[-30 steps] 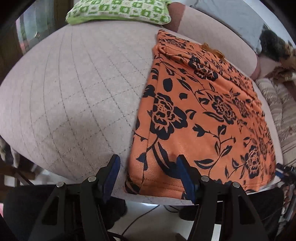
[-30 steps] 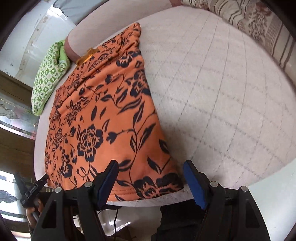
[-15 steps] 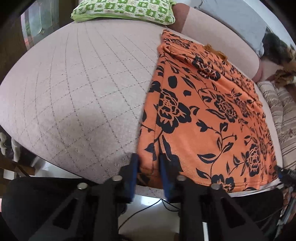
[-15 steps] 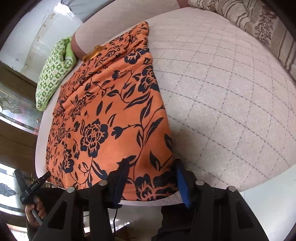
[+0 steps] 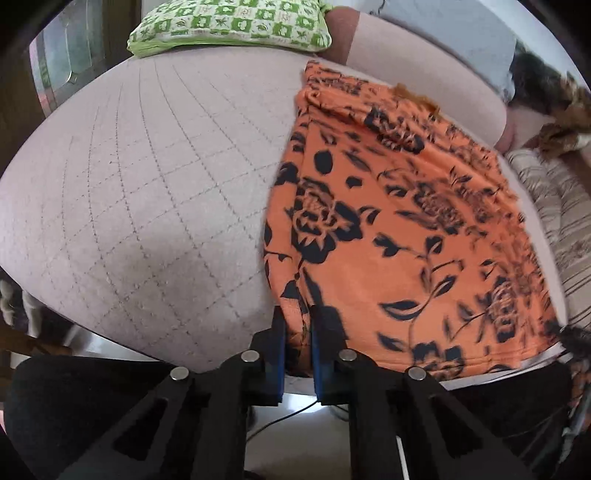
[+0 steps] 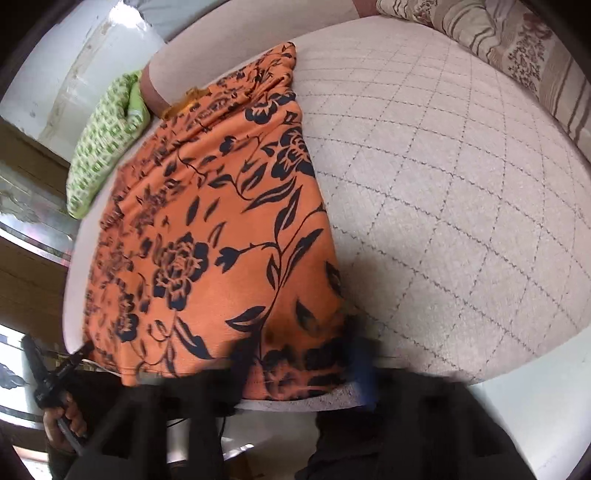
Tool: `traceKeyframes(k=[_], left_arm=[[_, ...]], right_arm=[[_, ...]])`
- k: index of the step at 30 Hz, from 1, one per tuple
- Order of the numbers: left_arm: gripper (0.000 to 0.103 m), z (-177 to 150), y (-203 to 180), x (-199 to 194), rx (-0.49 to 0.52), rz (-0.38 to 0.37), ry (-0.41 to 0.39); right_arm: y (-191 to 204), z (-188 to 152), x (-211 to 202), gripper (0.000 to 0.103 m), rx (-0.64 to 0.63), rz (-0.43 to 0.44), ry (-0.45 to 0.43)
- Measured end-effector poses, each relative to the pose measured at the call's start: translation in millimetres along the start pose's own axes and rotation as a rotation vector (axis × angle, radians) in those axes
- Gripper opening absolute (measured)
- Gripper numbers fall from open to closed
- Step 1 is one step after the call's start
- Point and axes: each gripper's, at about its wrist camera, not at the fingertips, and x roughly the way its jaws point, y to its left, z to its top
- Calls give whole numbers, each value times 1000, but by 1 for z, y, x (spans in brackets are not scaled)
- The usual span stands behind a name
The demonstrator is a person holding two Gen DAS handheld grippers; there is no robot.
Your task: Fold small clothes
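Orange garment point(image 5: 406, 236) with black floral print lies flat on a quilted pale cushion point(image 5: 147, 192), long axis running from the near edge away to the gathered far end by the backrest. Knit looks soft, hem stitched. Left gripper point(image 5: 297, 332) — jaws just closed, nearly together, pinching the near left hem corner. Right gripper point(image 6: 299, 360) is blurred; jaws just closed onto the near right hem corner. The left view alone shows a furry brown thing point(image 5: 554, 122); the right view alone shows a hand point(image 6: 64, 417) on the other tool. Green checked pillow point(image 5: 229, 26) at the far end.
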Motion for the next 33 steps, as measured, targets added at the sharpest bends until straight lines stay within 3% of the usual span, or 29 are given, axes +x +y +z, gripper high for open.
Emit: traceKeyframes(k=[4, 6, 8, 10, 12, 13, 14, 15, 17, 18, 19, 20, 24, 27, 30, 33], left_arm=[[10, 7, 8, -20, -68, -59, -64], [10, 9, 9, -22, -59, -45, -77], [11, 8, 9, -6, -53, -11, -24], [13, 5, 9, 7, -53, 23, 21], [25, 6, 5, 2, -36, 38, 3], [46, 6, 3, 1, -31, 41, -1], [52, 6, 2, 3, -27, 53, 1], [51, 5, 2, 6, -22, 69, 9], [10, 6, 2, 6, -11, 81, -2], [10, 8, 2, 6, -16, 32, 7], [9, 10, 2, 4, -28, 18, 7], [9, 13, 1, 1, -36, 9, -1], [9, 18, -2, -18, -38, -28, -41], [9, 32, -11, -40, -10, -79, -92], [9, 76, -24, -63, 2, -149, -181], [9, 144, -37, -76, -10, -216, -265]], right_arm=[[-1, -3, -13, 8, 20, 81, -36], [2, 0, -25, 8, 31, 135, -76], [2, 5, -24, 10, 38, 154, -73], [-3, 5, -4, 12, 64, 107, 3], [-6, 4, 6, 15, 94, 110, 38], [-7, 4, 5, 19, 99, 115, 24], [-8, 5, 4, 32, 108, 128, 17], [-9, 5, 5, 45, 120, 143, 19], [-11, 8, 7, 48, 135, 182, 34], [-10, 9, 6, 43, 129, 184, 37], [-8, 9, 7, 32, 122, 198, 39], [-8, 10, 7, 12, 115, 225, 44], [-7, 7, -5, 10, 163, 405, -14], [-1, 14, -14, 10, 171, 473, -56], [9, 39, -25, 10, 168, 557, -104], [24, 97, -41, 10, 153, 658, -196]])
